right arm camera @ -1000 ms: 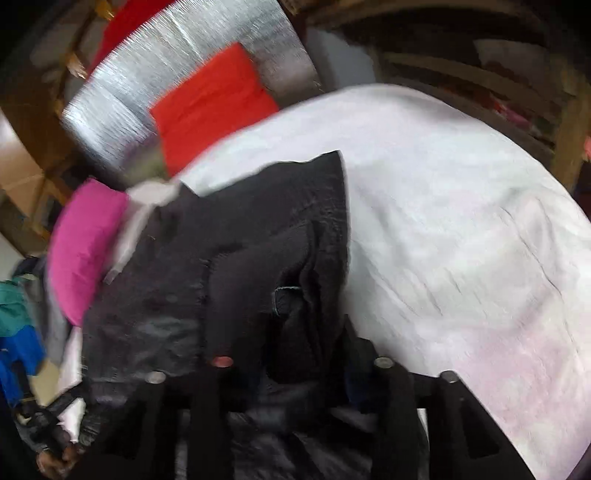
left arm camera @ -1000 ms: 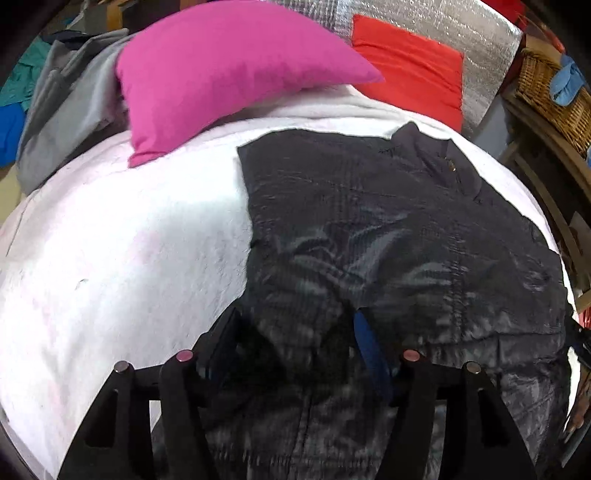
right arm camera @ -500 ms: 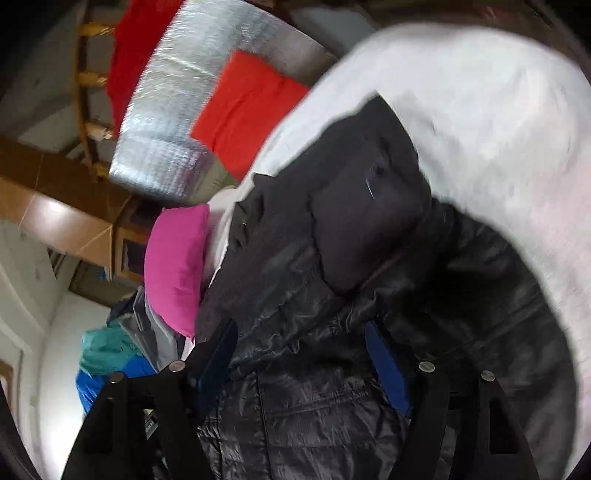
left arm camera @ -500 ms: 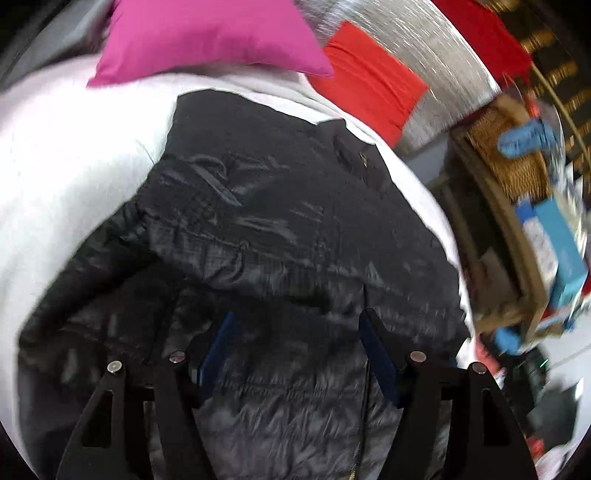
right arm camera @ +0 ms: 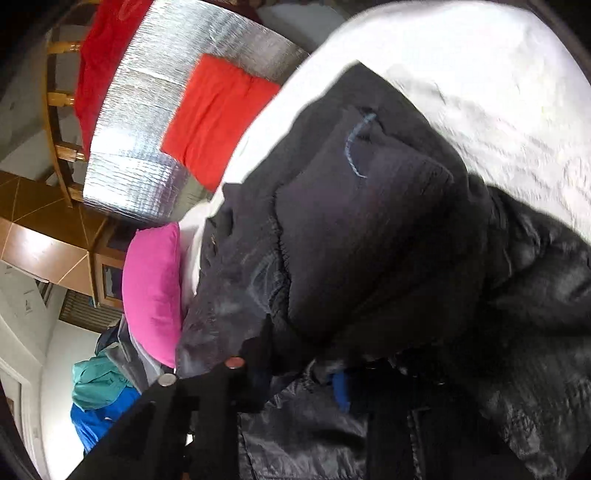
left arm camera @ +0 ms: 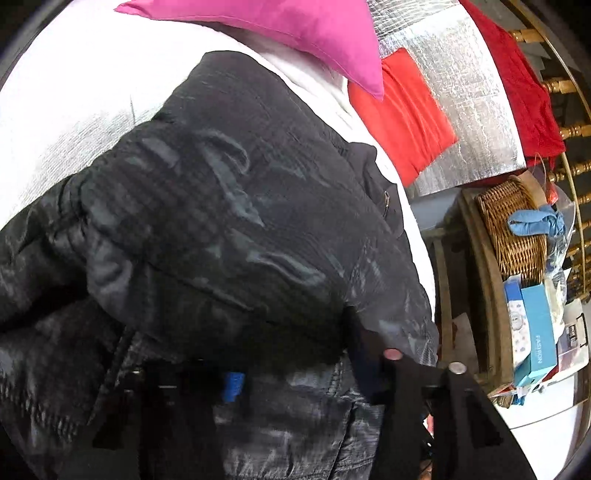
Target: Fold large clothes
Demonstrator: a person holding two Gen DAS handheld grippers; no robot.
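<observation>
Both grippers, left (left arm camera: 295, 380) and right (right arm camera: 295, 373), having dipped lower onto the jacket (left arm camera: 229, 221), are closing on its near edge, gathering fabric between their jaws for the next fold.

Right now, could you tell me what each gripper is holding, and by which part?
Both are closing on the black puffer jacket: the left gripper and the right gripper each have its near, folded-over edge between the jaws.

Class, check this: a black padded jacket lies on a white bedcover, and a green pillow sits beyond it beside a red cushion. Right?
Not quite. The pillow is pink, not green, as the left wrist view shows. The black padded jacket, white bedcover and red cushion are as stated.
</observation>
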